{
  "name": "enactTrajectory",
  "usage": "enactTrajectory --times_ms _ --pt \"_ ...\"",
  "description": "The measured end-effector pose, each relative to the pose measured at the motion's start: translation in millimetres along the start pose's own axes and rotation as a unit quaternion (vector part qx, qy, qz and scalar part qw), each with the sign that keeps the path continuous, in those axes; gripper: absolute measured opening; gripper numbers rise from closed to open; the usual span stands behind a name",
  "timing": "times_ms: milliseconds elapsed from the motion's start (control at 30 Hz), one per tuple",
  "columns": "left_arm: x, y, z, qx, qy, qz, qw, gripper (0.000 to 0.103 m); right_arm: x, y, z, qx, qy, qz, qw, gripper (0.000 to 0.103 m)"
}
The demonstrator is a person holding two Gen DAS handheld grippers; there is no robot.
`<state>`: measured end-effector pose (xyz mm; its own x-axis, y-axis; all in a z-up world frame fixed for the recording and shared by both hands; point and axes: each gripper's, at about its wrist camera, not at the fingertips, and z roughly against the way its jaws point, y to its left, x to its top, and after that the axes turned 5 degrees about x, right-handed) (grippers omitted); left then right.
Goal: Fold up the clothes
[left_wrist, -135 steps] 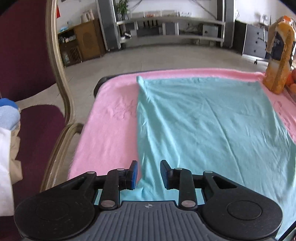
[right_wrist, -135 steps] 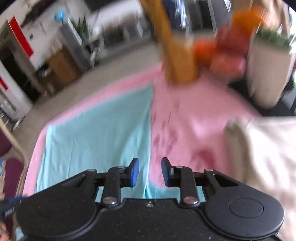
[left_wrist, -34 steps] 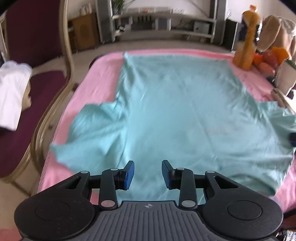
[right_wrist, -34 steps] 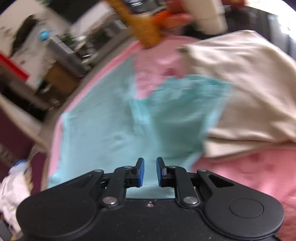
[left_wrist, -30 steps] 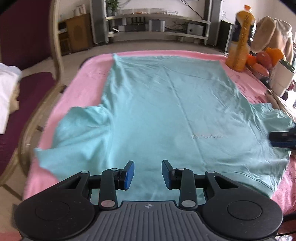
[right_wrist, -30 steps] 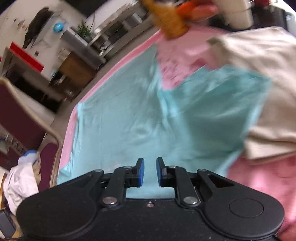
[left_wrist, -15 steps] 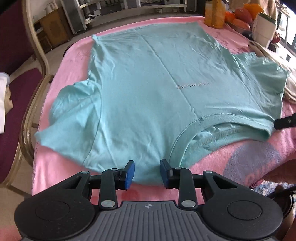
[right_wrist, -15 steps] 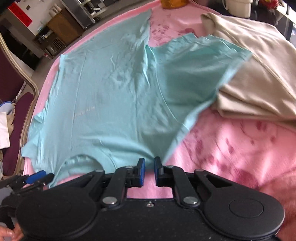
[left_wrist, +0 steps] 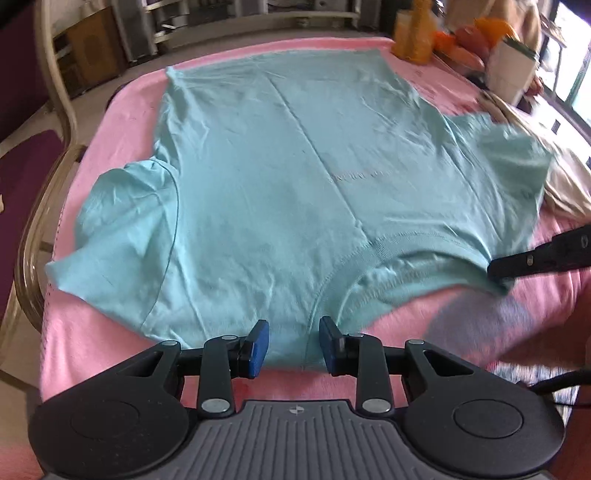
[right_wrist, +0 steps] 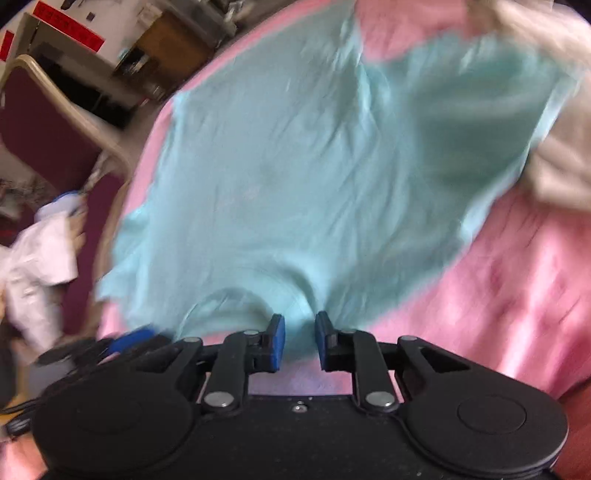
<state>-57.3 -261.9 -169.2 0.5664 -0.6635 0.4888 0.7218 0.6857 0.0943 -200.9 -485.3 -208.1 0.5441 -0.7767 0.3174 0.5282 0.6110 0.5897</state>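
A teal T-shirt (left_wrist: 295, 166) lies spread flat, front up, on the pink-covered table (left_wrist: 110, 122), its collar (left_wrist: 369, 258) towards me. My left gripper (left_wrist: 291, 347) is open at the near shoulder edge, and the hem of cloth reaches in between its fingers. From the right my right gripper (left_wrist: 496, 271) comes in low, touching the other shoulder. The right wrist view is blurred. It shows the T-shirt (right_wrist: 295, 166) with the right gripper (right_wrist: 299, 343) partly open and shirt fabric in the gap.
A beige garment (left_wrist: 565, 177) lies partly under the shirt's right sleeve. At the far right corner stand a juice bottle (left_wrist: 413, 33), fruit (left_wrist: 461, 40) and a white container (left_wrist: 513, 70). A maroon chair (left_wrist: 40, 155) stands on the left with white clothes (right_wrist: 37, 258) on it.
Both grippers have drawn back along the shirt from its far hem to the collar end. The right gripper's fingers have spread apart from nearly shut half a second ago.
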Motion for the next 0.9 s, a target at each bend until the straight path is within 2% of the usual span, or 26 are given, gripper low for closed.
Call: enactTrajectory --times_ms 100,200,267,333,400,467,533,633,733,800,900 --pt "-1 2 2 -0.005 0.005 -0.005 1.0000 0.029 0 -4 5 0.015 0.010 -0.012 1.000 0.010" --pt "1 13 7 -0.011 -0.006 0.022 0.9997 0.030 1 -9 13 0.030 0.009 -0.025 0.999 0.015" --pt "5 20 15 -0.014 -0.029 0.045 0.9984 0.030 9 -15 34 0.034 -0.043 -0.039 0.998 0.022" --pt "14 25 20 -0.019 -0.047 0.061 0.9968 0.030 20 -27 60 0.021 -0.097 -0.064 0.993 0.023" --pt "25 24 21 -0.022 -0.049 0.064 0.9965 0.030 31 -40 85 0.005 -0.146 -0.090 0.985 0.028" --pt "38 17 20 -0.018 -0.046 0.054 0.9973 0.030 43 -55 103 -0.021 -0.175 -0.125 0.976 0.031" --pt "49 8 17 -0.025 -0.040 0.044 0.9980 0.032 56 -71 114 -0.042 -0.186 -0.167 0.967 0.031" --pt "64 -8 6 -0.041 -0.032 0.037 0.9979 0.034 75 -88 116 -0.075 -0.191 -0.194 0.959 0.031" --pt "63 -20 -4 -0.029 -0.043 0.030 0.9982 0.035 86 -103 105 -0.105 -0.198 -0.203 0.953 0.031" --pt "57 -19 -10 -0.030 -0.045 0.038 0.9978 0.035 83 -112 95 -0.104 -0.190 -0.218 0.952 0.031" --pt "51 -8 -23 -0.050 -0.025 0.075 0.9956 0.035 82 -117 85 -0.099 -0.186 -0.222 0.952 0.033"
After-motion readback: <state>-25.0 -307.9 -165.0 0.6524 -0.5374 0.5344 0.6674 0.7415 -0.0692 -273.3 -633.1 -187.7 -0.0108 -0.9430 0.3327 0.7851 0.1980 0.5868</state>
